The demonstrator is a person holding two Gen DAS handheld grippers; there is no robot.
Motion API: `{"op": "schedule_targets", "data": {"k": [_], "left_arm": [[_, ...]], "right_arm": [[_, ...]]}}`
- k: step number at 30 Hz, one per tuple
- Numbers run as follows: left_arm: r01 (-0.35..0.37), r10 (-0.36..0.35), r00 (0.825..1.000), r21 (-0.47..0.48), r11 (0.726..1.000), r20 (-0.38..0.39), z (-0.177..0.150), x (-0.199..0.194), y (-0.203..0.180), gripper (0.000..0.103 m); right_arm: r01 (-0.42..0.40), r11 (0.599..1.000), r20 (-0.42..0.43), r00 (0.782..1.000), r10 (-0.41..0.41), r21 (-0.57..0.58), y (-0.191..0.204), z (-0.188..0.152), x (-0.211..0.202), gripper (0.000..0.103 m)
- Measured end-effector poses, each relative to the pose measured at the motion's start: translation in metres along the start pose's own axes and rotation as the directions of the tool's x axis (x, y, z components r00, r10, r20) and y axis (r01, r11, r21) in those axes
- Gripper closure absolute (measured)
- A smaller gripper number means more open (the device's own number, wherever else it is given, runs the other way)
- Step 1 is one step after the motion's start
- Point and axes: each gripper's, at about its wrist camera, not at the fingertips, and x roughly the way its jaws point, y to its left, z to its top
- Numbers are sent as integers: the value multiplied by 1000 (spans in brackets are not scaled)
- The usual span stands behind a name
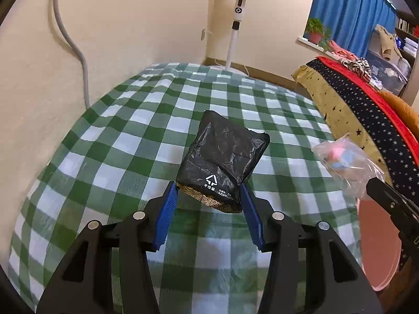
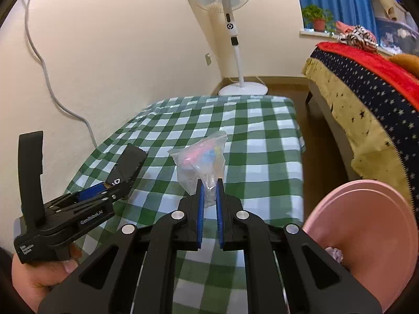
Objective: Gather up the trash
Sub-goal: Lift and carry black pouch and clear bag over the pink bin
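My left gripper (image 1: 209, 191) is shut on a black crinkled snack packet (image 1: 225, 157) and holds it above the green-checked tablecloth (image 1: 104, 144). It also shows in the right wrist view (image 2: 104, 185) with the black packet (image 2: 128, 164). My right gripper (image 2: 209, 183) is shut on a clear plastic bag (image 2: 201, 159) with pink and blue bits inside, held above the cloth. The clear bag (image 1: 348, 164) shows at the right of the left wrist view. A pink bin (image 2: 366, 222) stands at the lower right with a crumpled paper (image 2: 335, 253) inside.
The table (image 2: 262, 130) stands against a cream wall with a grey cable (image 2: 52, 91). A white standing fan (image 2: 230, 26) is beyond the table's far end. A bed with a star-patterned cover (image 2: 366, 91) lies to the right across a strip of wooden floor.
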Motion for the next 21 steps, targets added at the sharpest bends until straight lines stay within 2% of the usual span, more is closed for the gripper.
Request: {"op": "schedule_targets", "data": {"k": [9, 21], "left_arm": [[34, -36, 998, 25, 999, 60, -7, -44, -15, 54], [86, -94, 990, 75, 993, 105, -17, -81, -41, 54]], "right_arm": [[15, 1000, 53, 998, -17, 24, -11, 2, -52, 94], [57, 997, 108, 992, -62, 51, -30, -1, -121, 94]]}}
